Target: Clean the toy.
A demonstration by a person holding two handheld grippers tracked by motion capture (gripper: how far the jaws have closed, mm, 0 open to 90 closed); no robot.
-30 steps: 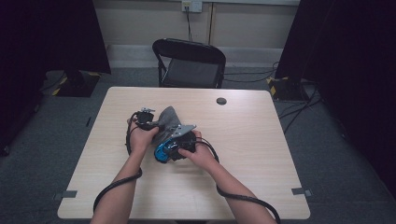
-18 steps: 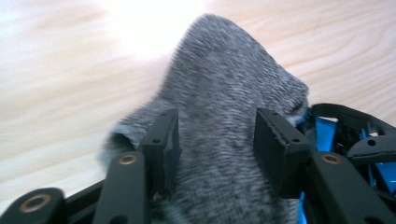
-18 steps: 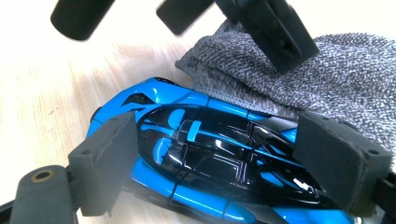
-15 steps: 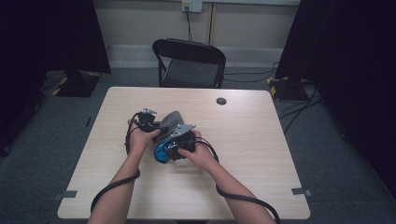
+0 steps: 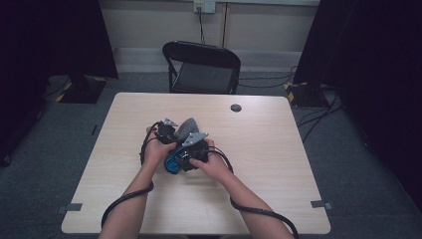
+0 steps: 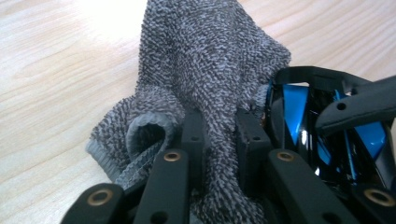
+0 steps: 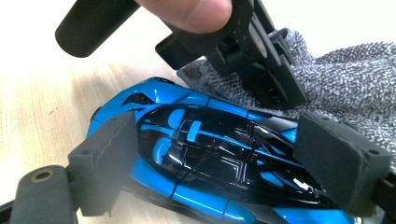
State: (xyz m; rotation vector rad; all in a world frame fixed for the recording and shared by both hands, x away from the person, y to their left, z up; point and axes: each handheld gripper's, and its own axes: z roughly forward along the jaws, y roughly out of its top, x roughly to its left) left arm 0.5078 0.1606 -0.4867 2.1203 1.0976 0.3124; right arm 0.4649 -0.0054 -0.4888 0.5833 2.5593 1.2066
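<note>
A glossy blue and black toy car [image 7: 163, 98] lies crosswise between the pads of my right gripper [image 7: 224, 154], which is shut on its sides just above the table. My left gripper [image 6: 219, 128] is shut on a bunched fold of grey terry cloth [image 6: 210, 56]; its jaws have just been closing with the cloth between them. The cloth rests against the car [image 6: 299, 107]. In the high view both hands meet at the table's middle: left gripper [image 5: 169, 130], right gripper [image 5: 191, 149], cloth [image 5: 186, 127] and car [image 5: 171, 163] close together.
The light wooden table [image 5: 273, 164] carries a small black round disc [image 5: 236, 107] near its far edge. A black folding chair [image 5: 204, 67] stands behind the table. Cables trail from both grippers toward the near edge.
The left gripper with the cloth has edged slightly right, closer to the car. The right hand and the car have kept still.
</note>
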